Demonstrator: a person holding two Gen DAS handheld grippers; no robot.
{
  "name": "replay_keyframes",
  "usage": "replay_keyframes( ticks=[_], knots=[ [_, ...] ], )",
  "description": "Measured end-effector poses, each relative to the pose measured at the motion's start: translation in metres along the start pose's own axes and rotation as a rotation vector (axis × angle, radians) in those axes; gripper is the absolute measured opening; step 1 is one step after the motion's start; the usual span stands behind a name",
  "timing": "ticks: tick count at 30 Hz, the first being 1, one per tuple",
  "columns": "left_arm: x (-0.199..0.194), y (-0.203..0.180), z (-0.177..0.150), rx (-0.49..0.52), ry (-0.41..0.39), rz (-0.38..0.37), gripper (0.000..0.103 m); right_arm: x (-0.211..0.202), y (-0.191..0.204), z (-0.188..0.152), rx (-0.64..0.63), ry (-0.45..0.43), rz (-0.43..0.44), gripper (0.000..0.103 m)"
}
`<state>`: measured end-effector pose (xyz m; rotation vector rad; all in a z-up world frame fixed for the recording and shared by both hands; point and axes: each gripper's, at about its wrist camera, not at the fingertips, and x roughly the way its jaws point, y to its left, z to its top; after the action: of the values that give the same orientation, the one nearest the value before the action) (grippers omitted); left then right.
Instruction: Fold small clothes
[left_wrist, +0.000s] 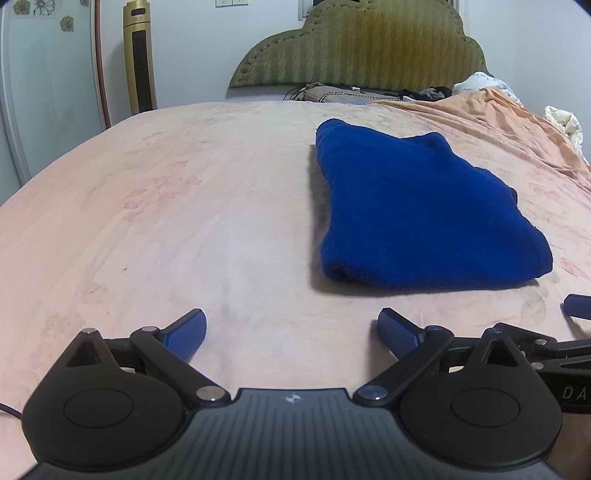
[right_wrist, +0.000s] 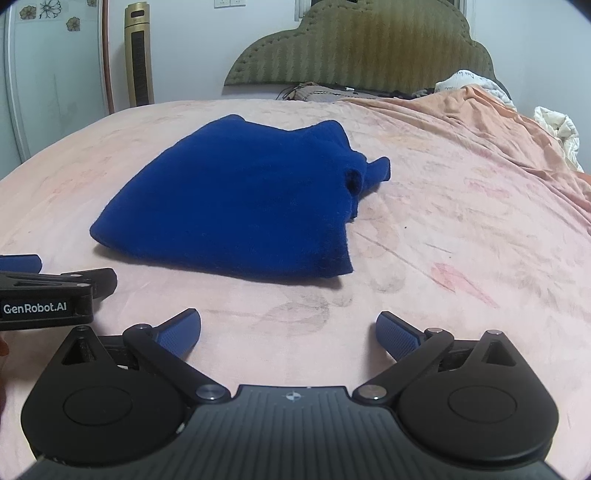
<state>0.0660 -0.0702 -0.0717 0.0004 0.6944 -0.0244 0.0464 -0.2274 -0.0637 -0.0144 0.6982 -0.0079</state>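
A blue knit garment (left_wrist: 421, 210) lies folded in a thick pile on the pink bedsheet (left_wrist: 184, 221). In the right wrist view the garment (right_wrist: 243, 199) sits ahead and to the left, with a small flap sticking out at its right side. My left gripper (left_wrist: 291, 332) is open and empty, low over the sheet, short of the garment and to its left. My right gripper (right_wrist: 288, 330) is open and empty, just in front of the garment's near edge. The left gripper's body (right_wrist: 48, 295) shows at the left edge of the right wrist view.
A padded olive headboard (left_wrist: 365, 48) stands at the far end with pillows and cables below it. An orange blanket (right_wrist: 498, 122) is bunched at the far right beside white bedding (right_wrist: 557, 129). A gold tower fan (left_wrist: 139, 55) and a wardrobe stand left.
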Motion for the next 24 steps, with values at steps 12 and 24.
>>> replay_keyframes(
  ticks=[12, 24],
  knots=[
    [-0.0029, 0.0023, -0.0046, -0.024, -0.023, 0.015, 0.100, 0.0011, -0.0040, 0.0018, 0.028, 0.025, 0.015, 0.103],
    [-0.0004, 0.0004, -0.0013, -0.010, -0.007, 0.021, 0.101, 0.0003, -0.0025, 0.0014, 0.024, 0.020, 0.011, 0.102]
  ],
)
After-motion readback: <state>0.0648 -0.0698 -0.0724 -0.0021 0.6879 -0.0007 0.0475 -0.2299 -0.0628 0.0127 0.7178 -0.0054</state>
